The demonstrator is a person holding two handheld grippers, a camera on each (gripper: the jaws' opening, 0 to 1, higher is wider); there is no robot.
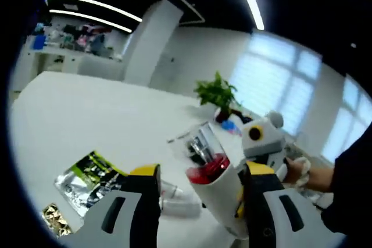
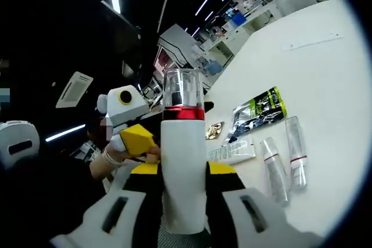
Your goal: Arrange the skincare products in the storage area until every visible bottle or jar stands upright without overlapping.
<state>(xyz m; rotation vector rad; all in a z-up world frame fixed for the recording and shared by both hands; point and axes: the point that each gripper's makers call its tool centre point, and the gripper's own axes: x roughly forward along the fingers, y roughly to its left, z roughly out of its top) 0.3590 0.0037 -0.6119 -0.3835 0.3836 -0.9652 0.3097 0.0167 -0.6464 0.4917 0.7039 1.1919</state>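
Observation:
A white bottle [image 2: 183, 166] with a red band and a clear cap stands upright between the jaws of my right gripper [image 2: 183, 171], which is shut on its body. In the left gripper view the same bottle [image 1: 212, 181] leans across the wide gap of my open left gripper [image 1: 200, 173], closer to its right jaw. Two clear bottles [image 2: 283, 158] and a white tube [image 2: 232, 153] lie flat on the white table [image 2: 325, 74]. Small white tubes [image 1: 180, 201] lie on the table between the left gripper's jaws.
A green and silver sachet [image 1: 90, 179] and a small gold packet [image 1: 55, 216] lie on the table [image 1: 87, 114]. The sachet [image 2: 258, 111] and gold packet [image 2: 214, 130] also sit beside the lying bottles. A potted plant [image 1: 218, 94] stands far off. A hand [image 1: 296, 169] shows at right.

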